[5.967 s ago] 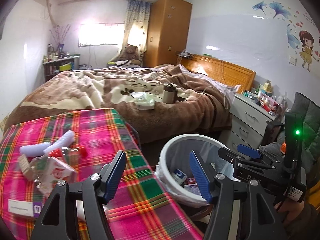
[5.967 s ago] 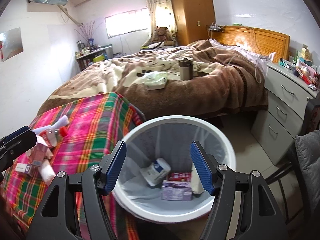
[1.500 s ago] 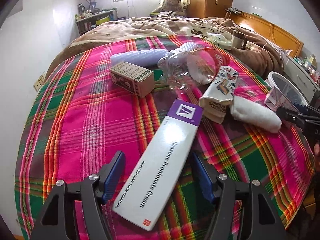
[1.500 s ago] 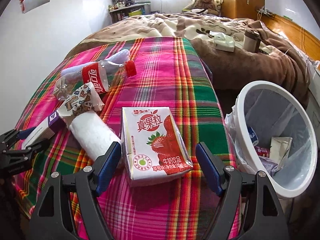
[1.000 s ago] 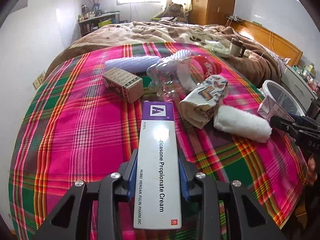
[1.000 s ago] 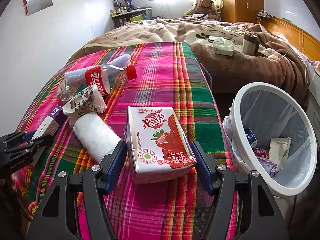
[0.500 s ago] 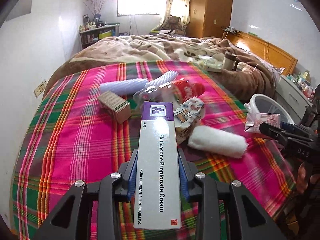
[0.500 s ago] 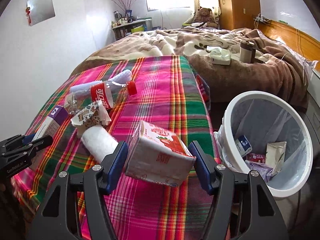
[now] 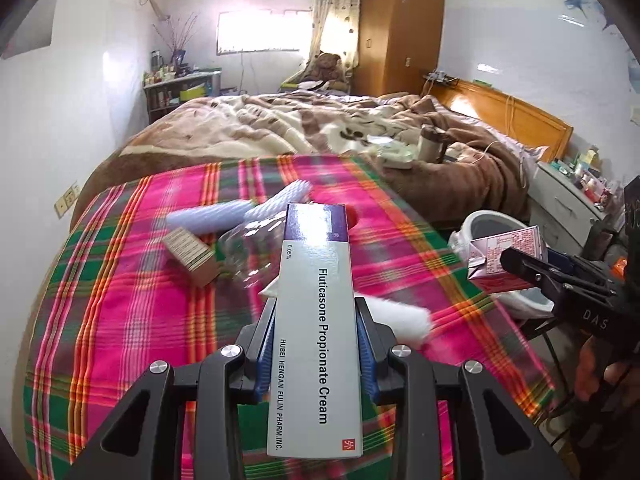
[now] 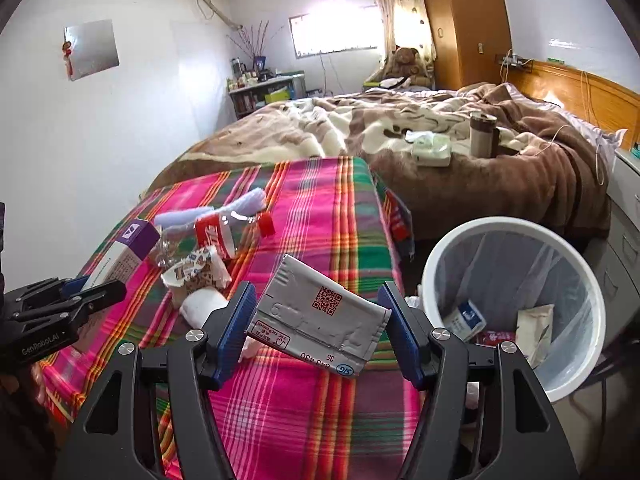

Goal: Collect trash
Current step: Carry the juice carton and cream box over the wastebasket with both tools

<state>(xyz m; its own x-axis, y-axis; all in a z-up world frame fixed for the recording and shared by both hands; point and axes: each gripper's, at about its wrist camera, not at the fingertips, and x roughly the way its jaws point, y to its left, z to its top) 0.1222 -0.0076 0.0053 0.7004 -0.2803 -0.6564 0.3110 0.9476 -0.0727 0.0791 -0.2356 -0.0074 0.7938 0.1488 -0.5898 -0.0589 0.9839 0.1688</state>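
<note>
the right gripper point(image 10: 318, 320) has its jaws squeezed on the two ends of a milk carton point(image 10: 320, 320), which hangs tilted between them above the plaid cloth point(image 10: 320, 208). the trash bin point(image 10: 440, 256) sits just off to the right of these jaws and lower down, its mouth open, so i think this hand is the nearer one. the left gripper point(image 9: 316, 344) is clamped on a long cream box point(image 9: 316, 312). the box points straight ahead, away from the hand, and the bin point(image 9: 480, 218) lies far over to its right, past the carton point(image 9: 508, 256).
</note>
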